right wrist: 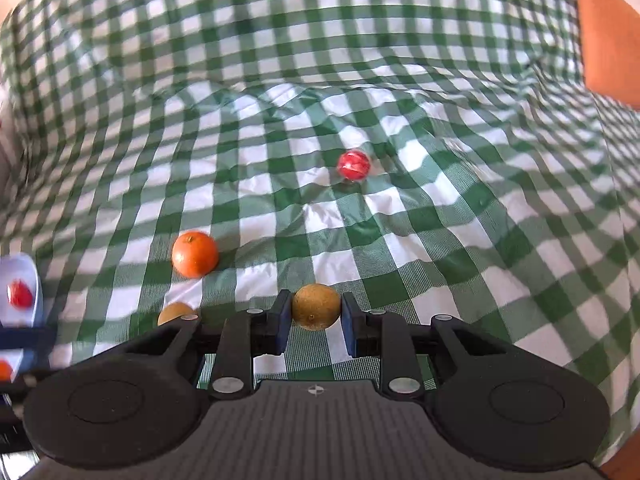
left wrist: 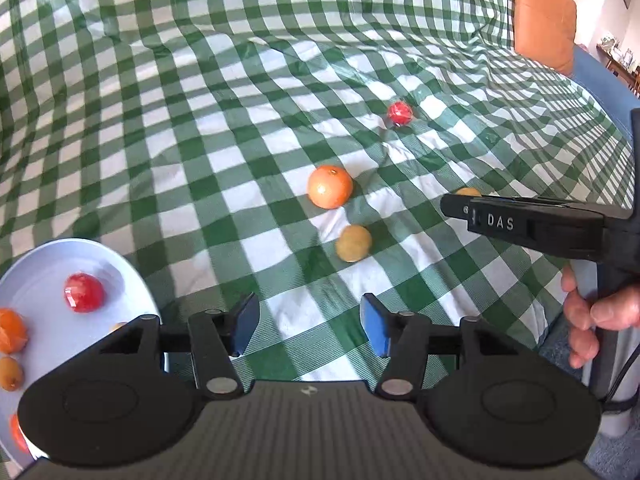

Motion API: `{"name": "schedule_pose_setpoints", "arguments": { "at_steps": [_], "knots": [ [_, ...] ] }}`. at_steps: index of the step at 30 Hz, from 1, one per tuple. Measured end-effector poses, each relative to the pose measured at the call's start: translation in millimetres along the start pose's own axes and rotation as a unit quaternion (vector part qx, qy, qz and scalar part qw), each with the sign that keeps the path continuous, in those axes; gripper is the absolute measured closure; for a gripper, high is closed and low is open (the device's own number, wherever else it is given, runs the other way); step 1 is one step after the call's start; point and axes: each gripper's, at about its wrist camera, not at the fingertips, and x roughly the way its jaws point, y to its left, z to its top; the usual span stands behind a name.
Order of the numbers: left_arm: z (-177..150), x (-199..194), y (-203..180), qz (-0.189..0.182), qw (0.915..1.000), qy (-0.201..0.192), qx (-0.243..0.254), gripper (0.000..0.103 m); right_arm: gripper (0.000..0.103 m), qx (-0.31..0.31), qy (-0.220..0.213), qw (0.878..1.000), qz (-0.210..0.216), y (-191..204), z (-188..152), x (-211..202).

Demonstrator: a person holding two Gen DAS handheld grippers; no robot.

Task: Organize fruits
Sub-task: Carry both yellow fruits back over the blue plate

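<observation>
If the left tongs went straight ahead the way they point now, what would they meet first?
Probably the yellow-brown fruit, lying on the checked cloth just ahead of the open left tongs and slightly right of centre. The orange lies beyond it. Depth is unclear, so the tongs might pass just left of it.

Both wrist views look forward and down over the checked cloth (left wrist: pixel 240 128). The left sits higher and back, by the plate (left wrist: pixel 48 264). The right sits lower and nearer. Both share the orange (left wrist: pixel 330 187) (right wrist: pixel 195 254) and red fruit (left wrist: pixel 399 112) (right wrist: pixel 353 164).
</observation>
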Motion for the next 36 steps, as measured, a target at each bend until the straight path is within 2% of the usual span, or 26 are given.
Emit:
{"name": "schedule_pose_setpoints", "arguments": {
  "at_steps": [4, 11, 13, 14, 17, 20, 24, 28, 32, 36],
  "knots": [
    [10, 16, -18, 0.009, 0.9998, 0.004, 0.018, 0.042, 0.076, 0.05, -0.014, 0.999, 0.01, -14, -3, 1],
    [40, 57, -39, 0.024, 0.999, 0.012, 0.036, 0.042, 0.076, 0.084, -0.021, 0.996, 0.028, -25, 0, 6],
    [42, 70, -43, 0.021, 0.9981, 0.033, 0.048, 0.067, 0.076, 0.091, -0.021, 0.995, 0.033, -27, 0, 7],
    [42, 72, -44, 0.018, 0.9979, 0.033, 0.054, 0.075, 0.076, 0.094, -0.021, 0.995, 0.035, -28, 1, 7],
    [40, 65, -47, 0.023, 0.9971, 0.024, 0.068, 0.075, 0.076, 0.098, -0.022, 0.994, 0.04, -28, 1, 8],
    [40, 42, -43, 0.024, 0.9977, 0.008, 0.063, 0.075, 0.076, 0.092, -0.026, 0.995, 0.042, -26, 1, 7],
    [30, -16, -23, 0.032, 0.9981, -0.015, 0.051, 0.075, 0.076, 0.086, -0.031, 0.996, 0.025, -23, 3, -1],
    [1, -86, 11, 0.058, 0.9975, -0.032, 0.025, 0.075, 0.076, 0.041, -0.04, 0.998, 0.025, 1, 5, -39],
    [-37, -151, 45, 0.092, 0.9948, -0.043, -0.009, 0.075, 0.076, -0.009, -0.051, 0.995, 0.083, 52, -2, -99],
    [-71, -197, 73, 0.125, 0.9896, -0.054, -0.046, 0.075, 0.076, -0.054, -0.047, 0.986, 0.151, 111, -20, -148]
  ]
}}
